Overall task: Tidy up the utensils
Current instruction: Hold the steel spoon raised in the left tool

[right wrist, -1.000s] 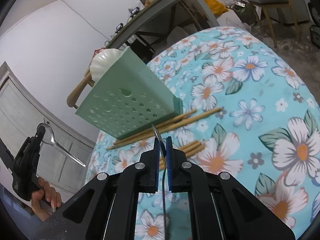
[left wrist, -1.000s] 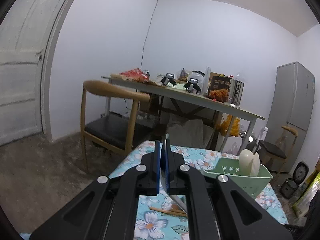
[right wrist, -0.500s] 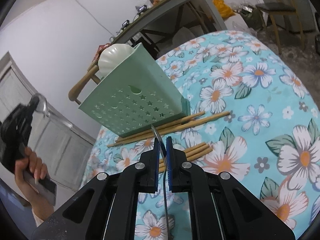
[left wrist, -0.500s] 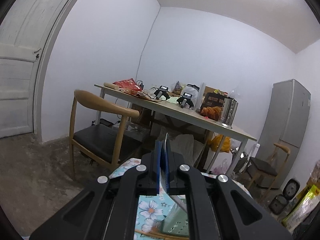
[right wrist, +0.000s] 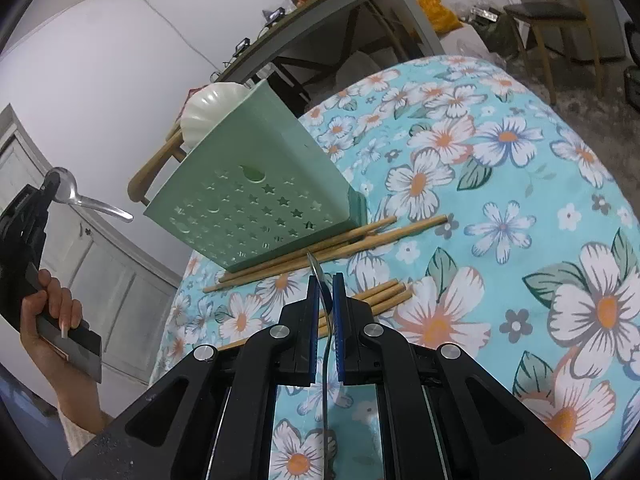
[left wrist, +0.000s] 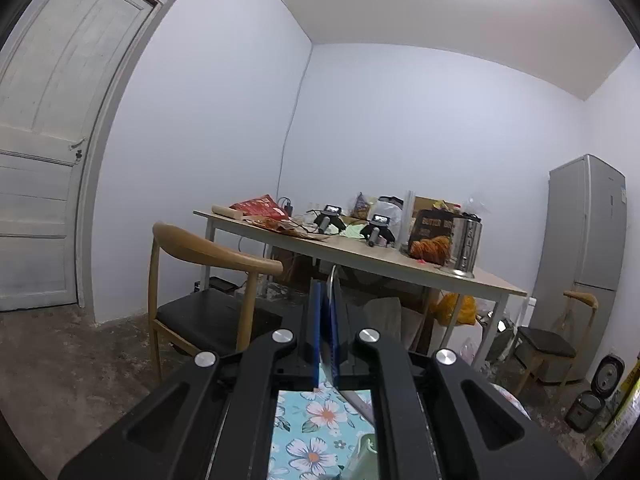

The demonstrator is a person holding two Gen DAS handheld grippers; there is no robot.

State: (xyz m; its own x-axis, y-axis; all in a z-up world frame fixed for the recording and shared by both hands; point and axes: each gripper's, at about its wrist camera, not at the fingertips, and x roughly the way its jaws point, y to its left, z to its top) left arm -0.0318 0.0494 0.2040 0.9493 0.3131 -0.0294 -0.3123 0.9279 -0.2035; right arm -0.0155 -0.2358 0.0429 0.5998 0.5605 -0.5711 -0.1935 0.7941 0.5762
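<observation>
Since a second ago our left gripper (left wrist: 325, 312) has climbed: its own camera used to show the flowered tablecloth (left wrist: 316, 424) and the green basket's open top, and now mostly sees the room, with only a strip of cloth low between the arms. Our right gripper (right wrist: 326, 300) sits where it was.

Nearest, in the right view, our right fingers pinch a thin metal utensil (right wrist: 325, 344) by its handle; the handle runs back under the camera and its tip pokes out just past the pads, so we cannot tell spoon from fork. Just beyond the tip lie wooden chopsticks (right wrist: 352, 242), some touching the foot of the green basket (right wrist: 256, 184), more in a bundle beside our right finger. A white ridged spoon (right wrist: 208, 110) stands in the basket's far corner.

Only the right view shows our left hand (right wrist: 52, 328) raised beside the basket, its gripper clamped on the bowl of a metal spoon (right wrist: 76, 196), the handle pointing toward the basket's rim. From the left camera we see that spoon edge-on, a sliver between pressed-together fingers. Farther off stand a wooden chair (left wrist: 208, 280), a cluttered table (left wrist: 360, 252) and a fridge (left wrist: 580, 248).
</observation>
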